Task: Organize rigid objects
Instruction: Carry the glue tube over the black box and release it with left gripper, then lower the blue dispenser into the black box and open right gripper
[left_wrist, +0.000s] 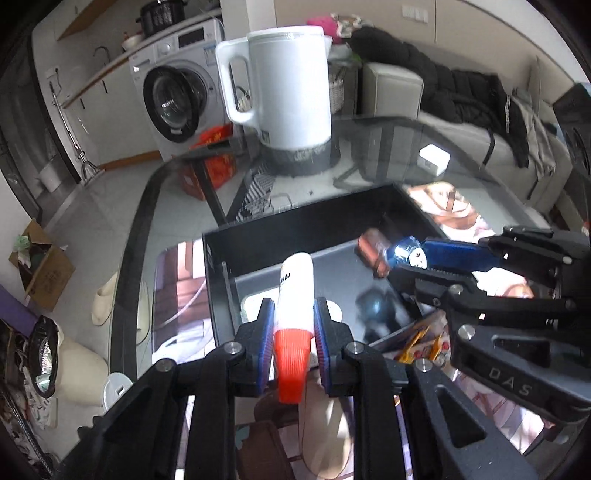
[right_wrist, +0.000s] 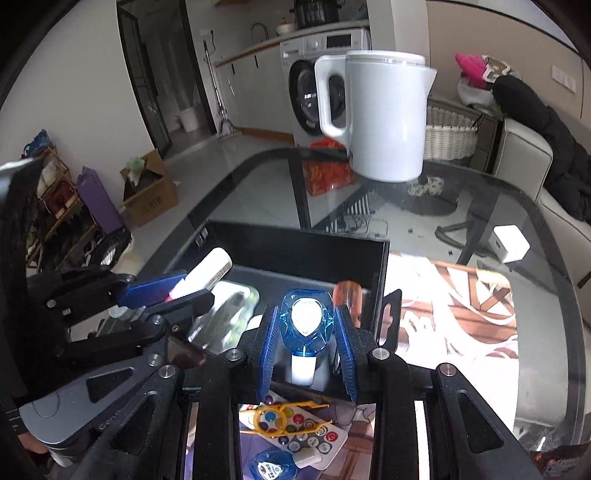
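Left claw (left_wrist: 293, 334) grips a white glue bottle (left_wrist: 295, 295); right claw (right_wrist: 306, 338) grips a blue tape dispenser (right_wrist: 304, 321), both above the black box (right_wrist: 306, 247) on the glass bench (right_wrist: 480, 206). Lower each inside the walls before releasing.

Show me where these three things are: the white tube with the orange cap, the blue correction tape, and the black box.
white tube (left_wrist: 295, 291): left wrist view, on its white body above the orange cap.
blue correction tape (right_wrist: 306, 319): right wrist view, on its white centre label.
black box (right_wrist: 295, 245): right wrist view, on its far wall.

White kettle (left_wrist: 291, 85) beyond open-topped black box (left_wrist: 295, 221).
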